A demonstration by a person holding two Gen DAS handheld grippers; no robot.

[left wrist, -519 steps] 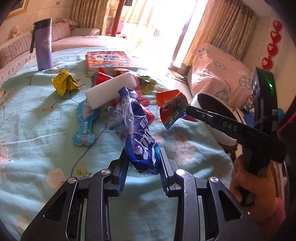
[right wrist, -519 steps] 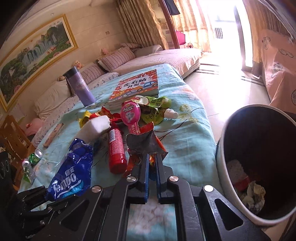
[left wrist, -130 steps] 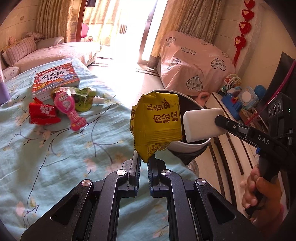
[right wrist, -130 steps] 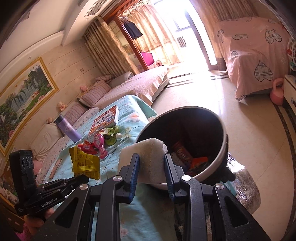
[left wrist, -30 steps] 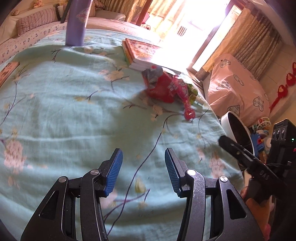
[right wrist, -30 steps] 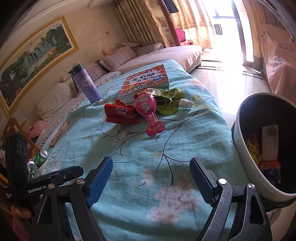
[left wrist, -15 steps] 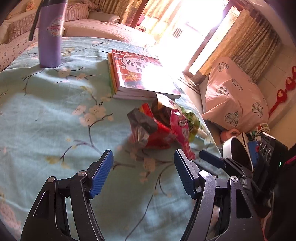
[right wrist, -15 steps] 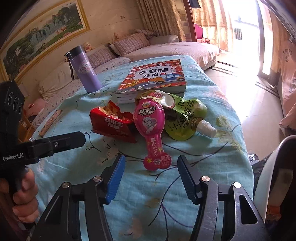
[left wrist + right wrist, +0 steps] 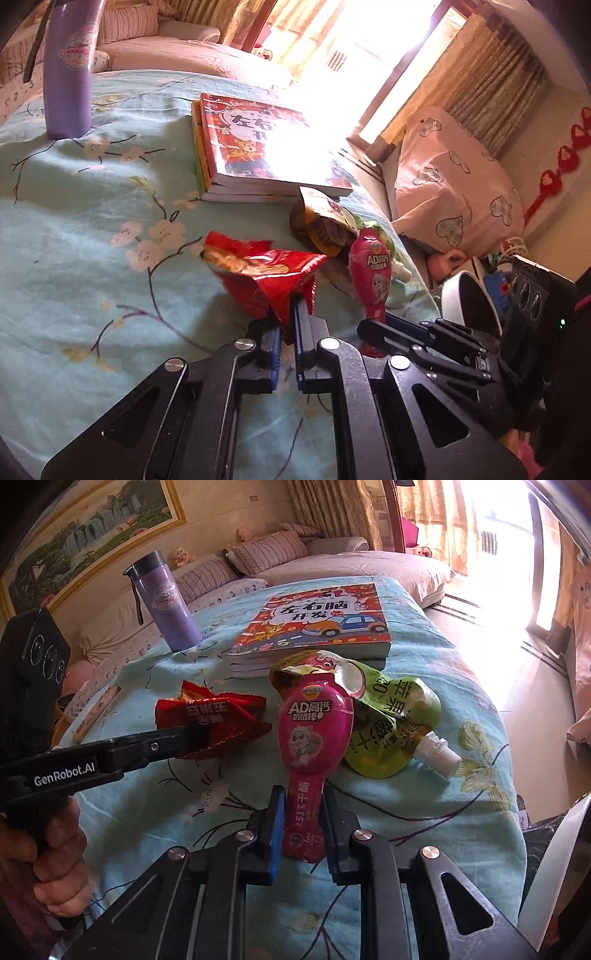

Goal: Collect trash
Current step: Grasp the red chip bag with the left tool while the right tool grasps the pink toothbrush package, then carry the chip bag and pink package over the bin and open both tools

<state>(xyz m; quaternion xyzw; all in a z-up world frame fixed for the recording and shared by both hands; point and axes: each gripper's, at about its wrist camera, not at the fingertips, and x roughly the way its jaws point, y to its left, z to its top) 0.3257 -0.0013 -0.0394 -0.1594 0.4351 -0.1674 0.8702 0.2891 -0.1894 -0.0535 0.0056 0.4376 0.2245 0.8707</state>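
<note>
My left gripper [image 9: 287, 314] is shut on the near corner of a red snack wrapper [image 9: 262, 275] that lies on the blue flowered cloth; it also shows in the right wrist view [image 9: 210, 720]. My right gripper [image 9: 302, 812] is shut on the narrow stem of a pink spoon-shaped wrapper [image 9: 314, 734], which also shows in the left wrist view [image 9: 371, 273]. A green spouted pouch [image 9: 391, 723] lies under and right of the pink wrapper. The white trash bin [image 9: 461, 299] stands off the table's right edge.
A stack of picture books [image 9: 317, 627] lies behind the wrappers. A purple flask [image 9: 164, 602] stands at the back left. A wooden stick [image 9: 98, 709] lies at the left. A pink-covered chair [image 9: 450, 192] and sofa [image 9: 351, 565] stand beyond.
Both grippers have moved in on the wrappers and closed: the left onto the red wrapper, the right onto the pink wrapper's stem. Half a second ago both were open.
</note>
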